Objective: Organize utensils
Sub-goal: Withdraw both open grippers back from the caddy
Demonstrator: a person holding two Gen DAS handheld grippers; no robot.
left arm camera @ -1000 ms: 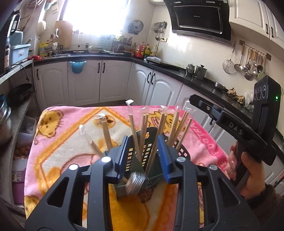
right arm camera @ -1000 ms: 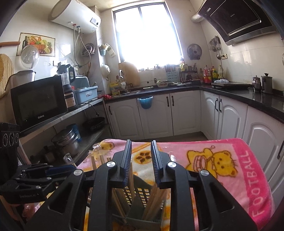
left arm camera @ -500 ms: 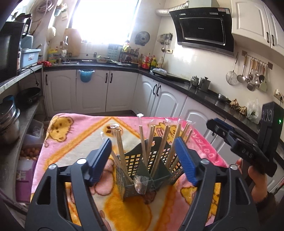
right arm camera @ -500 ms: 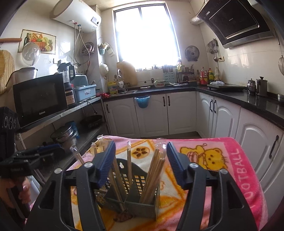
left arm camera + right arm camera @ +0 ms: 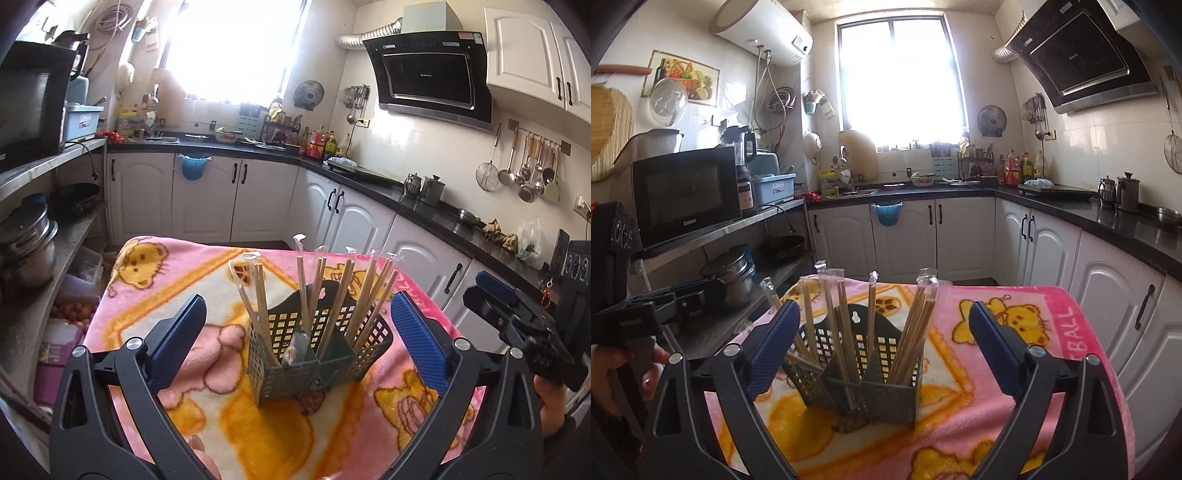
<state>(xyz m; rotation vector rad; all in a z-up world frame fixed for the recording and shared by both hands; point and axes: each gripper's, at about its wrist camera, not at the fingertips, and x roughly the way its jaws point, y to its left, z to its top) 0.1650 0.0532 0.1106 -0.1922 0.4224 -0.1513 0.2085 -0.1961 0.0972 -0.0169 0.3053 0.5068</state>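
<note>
A dark perforated utensil basket [image 5: 291, 369] [image 5: 886, 395] stands on the pink blanket. Several wooden chopsticks [image 5: 334, 295] [image 5: 916, 325] in clear sleeves lean upright in its compartments. A small plastic-wrapped item [image 5: 293, 350] sits low in the front one. My left gripper [image 5: 297, 299] hangs just short of the basket, its jaws opening wide. Its blue pads touch nothing and hold nothing. My right gripper [image 5: 883, 306] faces the basket from another side, its jaws opening too, with nothing held. Each gripper shows at the edge of the other's view [image 5: 487, 291] [image 5: 690, 291].
The pink cartoon blanket [image 5: 147, 295] covers a small table. To the left is a shelf with metal pots [image 5: 26, 243] and a microwave [image 5: 683, 192]. White cabinets [image 5: 960, 240] and a dark counter run along the back and right. A person's hand [image 5: 613, 373] holds the left gripper.
Both grippers' jaws went from narrow to wide. Both drew back from the basket, which now looks smaller and stands clear of the pads.
</note>
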